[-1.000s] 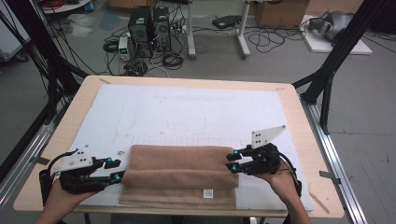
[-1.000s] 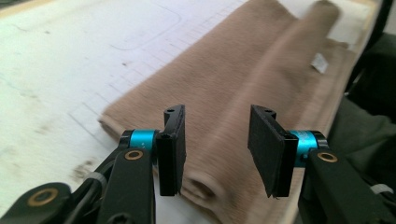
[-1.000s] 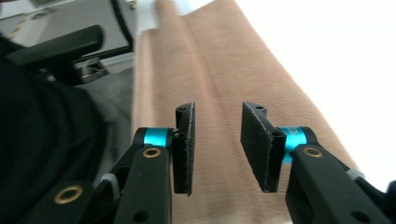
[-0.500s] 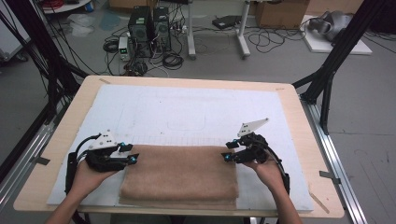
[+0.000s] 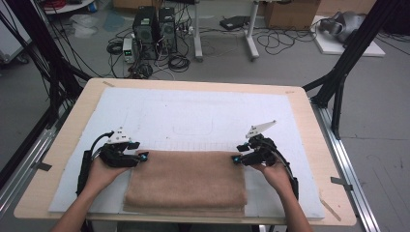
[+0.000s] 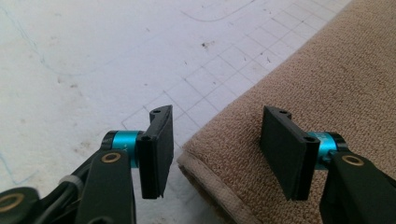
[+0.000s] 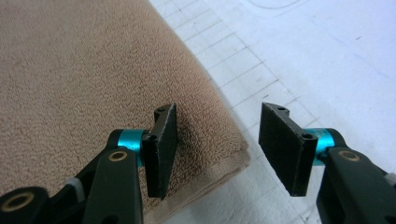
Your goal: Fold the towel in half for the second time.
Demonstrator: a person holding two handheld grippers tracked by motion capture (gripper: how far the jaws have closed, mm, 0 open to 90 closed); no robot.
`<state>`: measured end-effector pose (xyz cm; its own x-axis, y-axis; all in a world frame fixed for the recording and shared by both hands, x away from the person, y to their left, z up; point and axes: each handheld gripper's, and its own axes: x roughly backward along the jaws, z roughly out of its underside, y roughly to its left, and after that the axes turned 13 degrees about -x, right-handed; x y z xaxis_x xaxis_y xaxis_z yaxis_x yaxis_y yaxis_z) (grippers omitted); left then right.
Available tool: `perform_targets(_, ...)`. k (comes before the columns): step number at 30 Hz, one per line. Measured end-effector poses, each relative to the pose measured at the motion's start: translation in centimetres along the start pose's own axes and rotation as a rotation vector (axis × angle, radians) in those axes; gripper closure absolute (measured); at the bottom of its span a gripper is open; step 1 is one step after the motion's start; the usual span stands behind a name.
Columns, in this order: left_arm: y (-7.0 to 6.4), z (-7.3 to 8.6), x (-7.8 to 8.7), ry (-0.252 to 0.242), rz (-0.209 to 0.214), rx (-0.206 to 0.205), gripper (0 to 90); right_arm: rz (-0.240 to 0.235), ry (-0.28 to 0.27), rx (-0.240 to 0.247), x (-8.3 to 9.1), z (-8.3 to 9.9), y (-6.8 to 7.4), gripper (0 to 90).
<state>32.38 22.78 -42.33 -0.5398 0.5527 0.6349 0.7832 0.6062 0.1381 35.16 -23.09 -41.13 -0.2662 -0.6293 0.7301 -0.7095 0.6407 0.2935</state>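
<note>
I hold a hand-held gripper in each hand. A brown towel (image 5: 186,181) lies folded flat on the white mat (image 5: 203,113) that covers the bench (image 5: 309,125), near my edge. My left hand-held gripper (image 5: 143,156) is at the towel's far left corner. Its jaws are apart, one over the mat and one over the towel, with the corner between them. My right hand-held gripper (image 5: 236,159) is at the far right corner. Its jaws are apart too, one over the towel and one over the mat.
</note>
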Motion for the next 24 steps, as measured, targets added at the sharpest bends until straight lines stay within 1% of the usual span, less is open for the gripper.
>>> perform_targets(1, 0.1, 0.1, -0.1, 0.008, 0.010, 0.002, 43.6, 0.002, 0.011, 0.001, -0.2, 0.0, 0.0, 46.4)
perform_targets(3, 0.1, 0.3, -0.4, 0.029, 0.012, -0.001, 43.0, 0.002, 0.033, -0.002, -0.6, 0.0, 0.1, 45.2)
perform_targets(4, 0.0, 0.4, -0.4, 0.037, 0.015, -0.011, 42.9, 0.007, 0.042, 0.007, -0.8, 0.0, 0.1, 44.9)
perform_targets(5, -0.1, 0.6, -0.6, 0.047, 0.021, -0.009, 43.1, 0.007, 0.051, 0.009, -1.1, 0.1, 0.1, 44.9)
perform_targets(6, -0.1, 0.8, -0.7, 0.056, 0.034, -0.006, 43.2, 0.004, 0.053, 0.008, -1.3, 0.2, 0.1, 44.8)
perform_targets(7, -0.2, 0.9, -0.8, 0.046, 0.036, 0.002, 43.2, 0.002, 0.057, 0.003, -1.4, 0.3, 0.2, 44.5)
perform_targets(9, 0.1, 1.1, -0.8, 0.044, 0.058, 0.031, 43.9, -0.006, 0.061, -0.010, -1.7, 0.6, 0.0, 44.4)
perform_targets(10, 0.2, 1.1, -0.8, 0.044, 0.065, 0.036, 44.5, -0.016, 0.062, -0.023, -1.8, 0.8, 0.0, 46.2)
perform_targets(12, 0.2, 1.1, -0.8, 0.045, 0.073, 0.038, 47.9, -0.037, 0.054, -0.019, -1.9, 1.0, -0.1, 51.4)
perform_targets(15, -0.1, 1.1, -0.8, 0.047, 0.076, 0.022, 55.7, -0.060, 0.057, 0.004, -1.9, 1.1, -0.1, 61.6)
perform_targets(17, -0.1, 1.0, -0.7, 0.048, 0.077, 0.021, 61.9, -0.071, 0.063, 0.021, -1.8, 1.0, 0.2, 70.3)
perform_targets(19, -0.2, 0.9, -0.6, 0.048, 0.075, 0.009, 67.4, -0.070, 0.067, 0.036, -1.7, 1.0, 0.4, 73.7)
perform_targets(21, -0.3, 0.7, -0.4, 0.045, 0.075, 0.019, 72.7, -0.077, 0.069, 0.040, -1.5, 0.9, 0.3, 75.4)
perform_targets(23, -0.3, 0.4, -0.1, 0.032, 0.059, 0.026, 75.2, -0.074, 0.056, 0.038, -1.2, 0.6, 0.2, 76.6)
perform_targets(24, -0.3, 0.1, 0.2, 0.026, 0.044, 0.019, 75.7, -0.074, 0.060, 0.031, -1.0, 0.4, 0.2, 76.7)
